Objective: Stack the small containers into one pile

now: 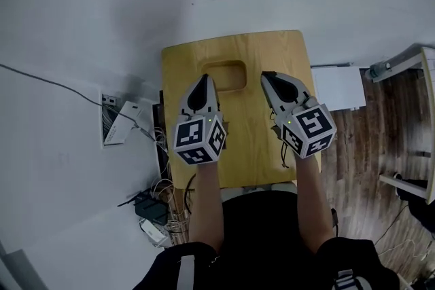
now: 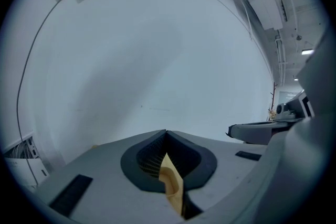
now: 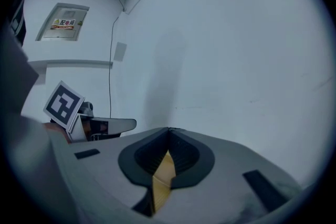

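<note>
The left gripper (image 1: 204, 80) and right gripper (image 1: 267, 77) hover over a small wooden counter (image 1: 234, 51) with a handle slot (image 1: 226, 75). Both pairs of jaws are pressed together, holding nothing. A wall box of cables (image 1: 111, 120) sits to the left and a white sheet (image 1: 338, 87) to the right. The wall hatch label (image 3: 63, 23) is too small to read. Where the small containers are I cannot tell

Small wooden desk (image 1: 238, 54) below me, rounded handle slot (image 1: 225, 75) cut in its top. Left of it, an open wall box (image 1: 109, 119) spilling wires, with a cable tangle (image 1: 160, 204) nearer me. Right: white flat box (image 1: 338, 87) on plank floor (image 1: 370, 139). Right claw view: labelled wall panel (image 3: 62, 22), thin cable (image 3: 111, 60) running down the wall.
</note>
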{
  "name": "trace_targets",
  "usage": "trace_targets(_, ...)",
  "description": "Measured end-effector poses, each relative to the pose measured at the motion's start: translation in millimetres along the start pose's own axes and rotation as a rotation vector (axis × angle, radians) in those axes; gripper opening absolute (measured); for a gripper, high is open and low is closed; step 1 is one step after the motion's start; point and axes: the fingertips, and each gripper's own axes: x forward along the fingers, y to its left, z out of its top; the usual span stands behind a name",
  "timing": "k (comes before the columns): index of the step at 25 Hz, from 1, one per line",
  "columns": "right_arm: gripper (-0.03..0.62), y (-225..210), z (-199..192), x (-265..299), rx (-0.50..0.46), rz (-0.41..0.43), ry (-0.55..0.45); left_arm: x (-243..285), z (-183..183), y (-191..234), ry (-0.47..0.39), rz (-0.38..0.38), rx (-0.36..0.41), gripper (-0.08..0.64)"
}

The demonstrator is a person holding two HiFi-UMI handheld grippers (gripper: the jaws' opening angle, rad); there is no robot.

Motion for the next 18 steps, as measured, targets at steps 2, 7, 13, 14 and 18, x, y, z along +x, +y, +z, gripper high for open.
trace_targets(2, 0.006, 0, 10, -11, -0.006, 0.000, -0.024, -8, 10, -12, -0.031, -0.007, 0.001, 0.002)
trace_targets(7, 0.006, 6, 33, -39, -0.050, 0.016, -0.070, -35, 35, -40, -0.115, -0.005, 0.006, 0.002)
trace_targets(13, 0.006, 7, 64, -81, -0.111, 0.019, -0.156, -66, 61, -87, -0.207, -0.020, 0.045, 0.002)
trace_targets(14, 0.006, 7, 67, -89, -0.116, 0.016, -0.167, -71, 65, -95, -0.221, -0.025, 0.056, 0.002)
trace_targets(18, 0.006, 4, 75, -115, -0.132, 0.012, -0.193, -87, 75, -128, -0.259, -0.044, 0.096, 0.002)
